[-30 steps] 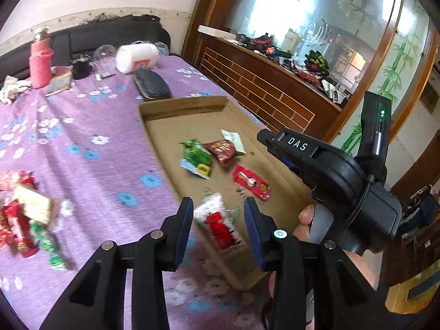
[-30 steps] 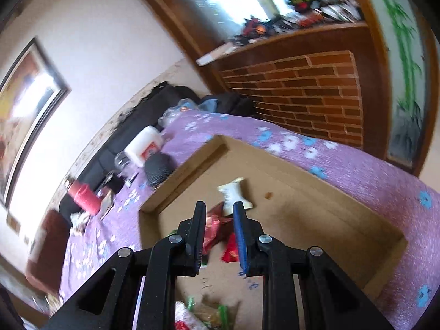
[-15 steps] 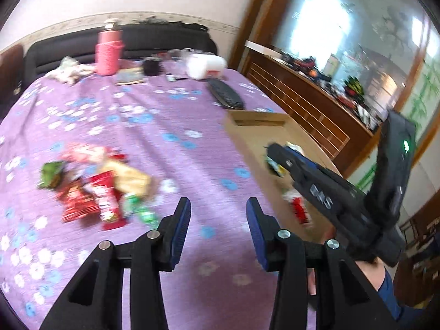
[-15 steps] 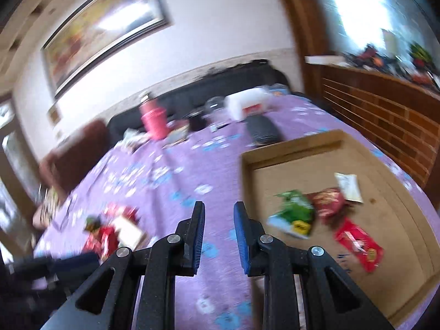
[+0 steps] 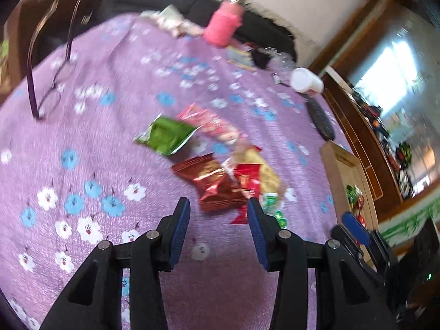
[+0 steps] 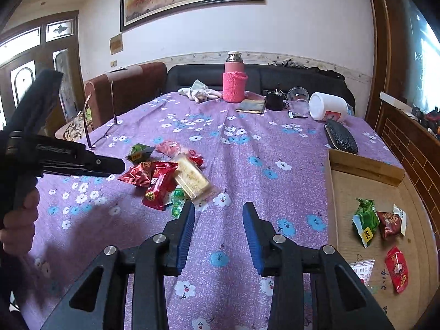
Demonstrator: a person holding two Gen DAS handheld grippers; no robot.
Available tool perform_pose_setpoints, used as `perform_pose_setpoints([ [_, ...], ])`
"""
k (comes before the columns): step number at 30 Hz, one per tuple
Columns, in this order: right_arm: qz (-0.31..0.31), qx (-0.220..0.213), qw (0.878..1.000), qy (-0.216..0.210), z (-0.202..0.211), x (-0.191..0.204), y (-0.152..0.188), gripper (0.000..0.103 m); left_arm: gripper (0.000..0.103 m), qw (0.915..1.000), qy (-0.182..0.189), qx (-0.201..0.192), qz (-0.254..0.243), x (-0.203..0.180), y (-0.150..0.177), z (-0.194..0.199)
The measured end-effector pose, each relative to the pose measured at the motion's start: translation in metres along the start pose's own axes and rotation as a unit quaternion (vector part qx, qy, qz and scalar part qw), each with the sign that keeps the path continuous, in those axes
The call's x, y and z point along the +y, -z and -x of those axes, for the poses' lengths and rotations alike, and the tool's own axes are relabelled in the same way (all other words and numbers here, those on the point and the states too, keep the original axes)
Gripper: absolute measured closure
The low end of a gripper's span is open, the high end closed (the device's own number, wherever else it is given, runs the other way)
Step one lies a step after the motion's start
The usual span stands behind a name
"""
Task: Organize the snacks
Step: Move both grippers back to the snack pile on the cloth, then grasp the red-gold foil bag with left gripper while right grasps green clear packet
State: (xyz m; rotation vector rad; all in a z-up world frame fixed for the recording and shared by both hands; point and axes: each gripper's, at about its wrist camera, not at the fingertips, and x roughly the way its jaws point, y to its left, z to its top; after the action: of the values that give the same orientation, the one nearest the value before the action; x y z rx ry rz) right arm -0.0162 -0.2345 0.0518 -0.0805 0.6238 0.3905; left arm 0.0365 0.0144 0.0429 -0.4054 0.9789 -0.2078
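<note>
A few snacks are already laid in the box (image 6: 365, 167) at 3 o'clock, while a pile (image 6: 167, 176) is left on the desk (image 6: 247, 143) at 10 o'clock, and both the left claw (image 5: 217, 228) and right claw (image 6: 218, 233), the latter just opened, are held partly open and empty.

On the table (image 6: 247, 148) a heap of snack packets (image 6: 165, 176) lies left of centre, and an open cardboard box (image 6: 365, 167) sits at the right edge with a few more packets (image 6: 379, 222) inside it. Behind the heap, along the far edge, stand a flask (image 6: 234, 82), a cup (image 6: 298, 100) and a tipped tub (image 6: 328, 106). Spectacles (image 6: 100, 134) lie at the left edge.
</note>
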Motion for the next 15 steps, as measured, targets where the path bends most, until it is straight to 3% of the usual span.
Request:
perform_pose_setpoints([
  [5,-0.008,-0.001,1.000,0.007,-0.001,-0.006,-0.001,0.064,0.061,0.9990,0.011,0.020,0.039,0.010,-0.009,-0.012],
  [15,-0.004,-0.004,1.000,0.008,0.001,-0.005,-0.002,0.064,0.062,0.9986,-0.013,0.027,0.043,0.004,-0.029,-0.044],
])
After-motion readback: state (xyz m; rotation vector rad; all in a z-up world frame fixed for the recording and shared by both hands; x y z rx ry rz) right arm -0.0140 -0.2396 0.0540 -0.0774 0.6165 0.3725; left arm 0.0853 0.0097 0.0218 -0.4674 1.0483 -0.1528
